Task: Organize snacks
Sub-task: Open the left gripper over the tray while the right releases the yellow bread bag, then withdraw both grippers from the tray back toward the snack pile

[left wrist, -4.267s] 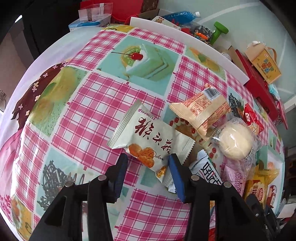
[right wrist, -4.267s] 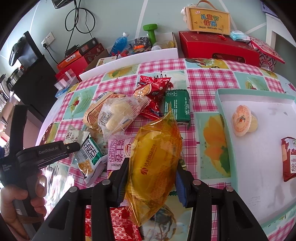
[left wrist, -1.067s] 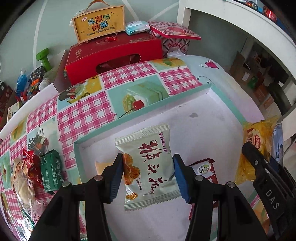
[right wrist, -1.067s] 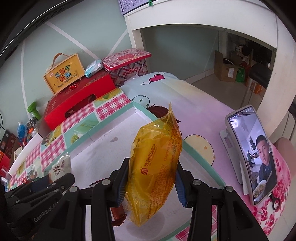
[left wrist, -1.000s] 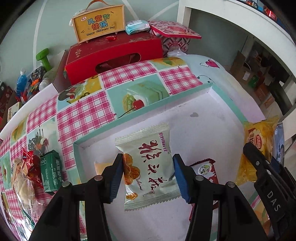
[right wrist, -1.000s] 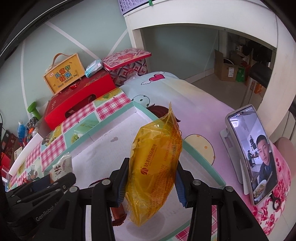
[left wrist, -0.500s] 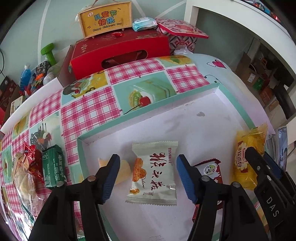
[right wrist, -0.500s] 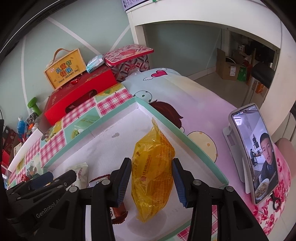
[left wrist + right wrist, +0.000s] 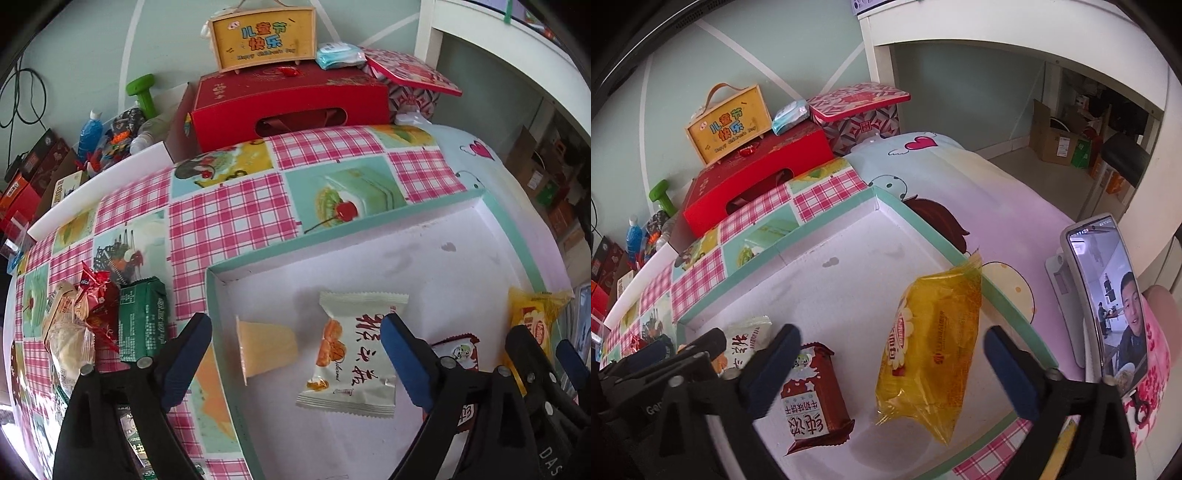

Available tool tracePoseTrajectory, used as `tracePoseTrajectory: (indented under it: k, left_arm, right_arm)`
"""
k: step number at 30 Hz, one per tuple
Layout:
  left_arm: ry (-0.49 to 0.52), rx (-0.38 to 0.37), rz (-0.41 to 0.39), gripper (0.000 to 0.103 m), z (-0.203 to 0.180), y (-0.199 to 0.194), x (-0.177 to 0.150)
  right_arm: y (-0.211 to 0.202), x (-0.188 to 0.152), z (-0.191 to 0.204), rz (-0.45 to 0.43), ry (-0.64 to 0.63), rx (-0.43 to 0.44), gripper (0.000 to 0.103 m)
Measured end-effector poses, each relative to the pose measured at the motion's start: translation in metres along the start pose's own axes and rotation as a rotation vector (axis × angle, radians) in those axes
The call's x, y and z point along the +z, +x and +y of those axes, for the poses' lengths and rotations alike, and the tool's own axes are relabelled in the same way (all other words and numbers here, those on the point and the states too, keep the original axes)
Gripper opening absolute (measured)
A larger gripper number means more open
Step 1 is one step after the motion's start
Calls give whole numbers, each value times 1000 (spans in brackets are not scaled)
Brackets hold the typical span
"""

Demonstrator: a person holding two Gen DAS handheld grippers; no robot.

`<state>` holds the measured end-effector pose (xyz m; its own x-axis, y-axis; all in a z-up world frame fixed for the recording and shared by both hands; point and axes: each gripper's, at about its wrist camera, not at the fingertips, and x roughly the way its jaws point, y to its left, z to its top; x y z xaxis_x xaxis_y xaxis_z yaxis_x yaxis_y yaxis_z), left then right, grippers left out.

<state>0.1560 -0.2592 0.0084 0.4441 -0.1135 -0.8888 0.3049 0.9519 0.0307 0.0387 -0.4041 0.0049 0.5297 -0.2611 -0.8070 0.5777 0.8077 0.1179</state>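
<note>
A: Both tongs were opening. The left tongs [image 9: 295, 354] gaped over the white packet [image 9: 351, 354], pads clear of it; the right tongs [image 9: 890, 365] stood wide around the yellow bag [image 9: 931, 343].

B: Both lay flat in the tray [image 9: 369, 236], long axes pointing away from the tongs. More snacks [image 9: 107, 321] waited on the counter [image 9: 221, 218], leftward, nearer the left tongs.

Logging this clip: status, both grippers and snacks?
Left gripper and right gripper opening, pads clear. White packet and yellow bag lying in tray. Nothing in the way.
</note>
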Motion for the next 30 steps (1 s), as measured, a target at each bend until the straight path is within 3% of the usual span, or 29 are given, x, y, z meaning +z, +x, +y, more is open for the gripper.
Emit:
tracePoseTrajectory:
  k: [3,14,24,30]
  left_arm:
    - [-8,-5,-17,100,2,-3,0]
    - [-38,-16,-73,101,18,-15,-5]
    - [-60,-46,-58,100,57,-40,-22]
    - [-101,-3,-75,100,95,-57,-41]
  right_arm:
    - [-1,0,1,-1,-5,7,103]
    - [-11,2,8,-30,-12,32,103]
    - [-25,1,30,-23,-102,3,103]
    - [-35,-5,52,-29,-158,26,103]
